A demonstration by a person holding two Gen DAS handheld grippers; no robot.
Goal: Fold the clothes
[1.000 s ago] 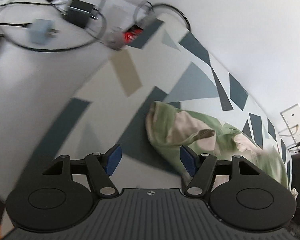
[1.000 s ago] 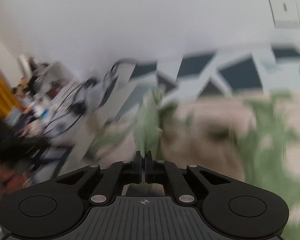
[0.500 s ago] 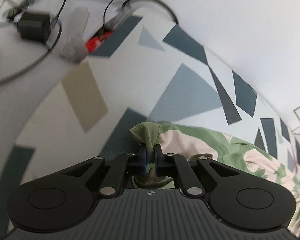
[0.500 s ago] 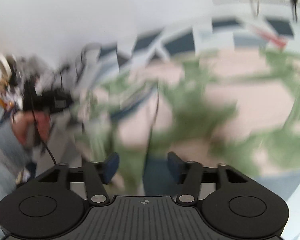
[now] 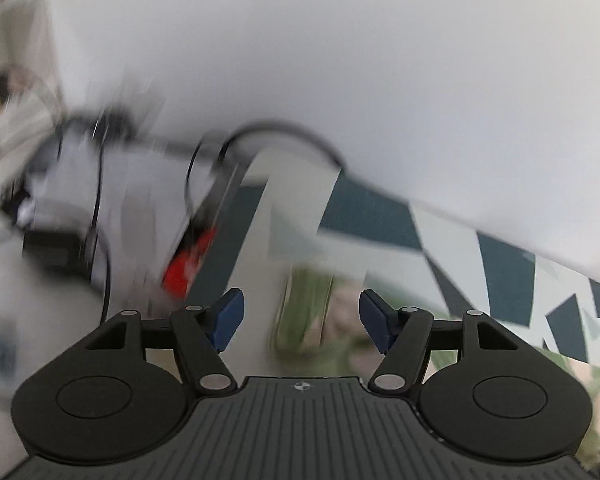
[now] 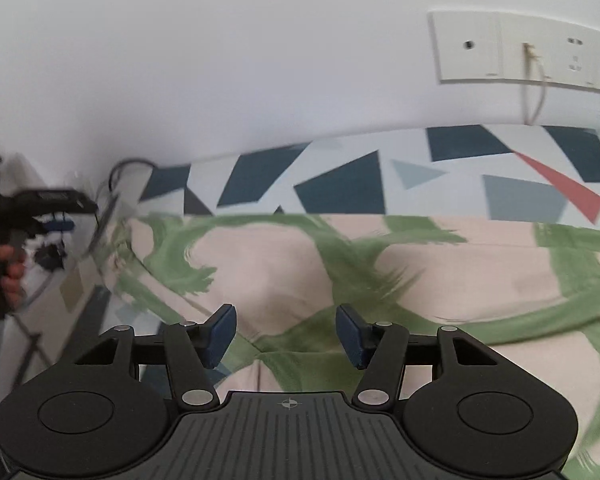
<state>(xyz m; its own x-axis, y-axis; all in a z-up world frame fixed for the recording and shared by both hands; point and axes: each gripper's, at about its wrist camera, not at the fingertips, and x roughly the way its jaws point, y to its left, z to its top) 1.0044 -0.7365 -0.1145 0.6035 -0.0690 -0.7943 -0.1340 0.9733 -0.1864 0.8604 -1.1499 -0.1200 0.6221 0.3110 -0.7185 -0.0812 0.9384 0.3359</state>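
The left gripper [image 5: 300,322] is opening, nothing pinched; the garment's [image 5: 306,308] folded corner lies at its twelve o'clock. The right gripper [image 6: 286,338], released, hovers over the cloth, long axis nine-to-three on the patterned sheet [image 6: 340,184]; either seems near enough.

Left claw [image 5: 298,316] opening, right claw [image 6: 286,330] parted.

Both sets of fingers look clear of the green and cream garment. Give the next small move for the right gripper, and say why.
Probably lower the right gripper onto the fold edge just below it and close. Its fingers stand apart with nothing pinched, and the garment lies spread flat on the patterned cloth. The left gripper is opening, its fingers clear of the garment's blurred end.
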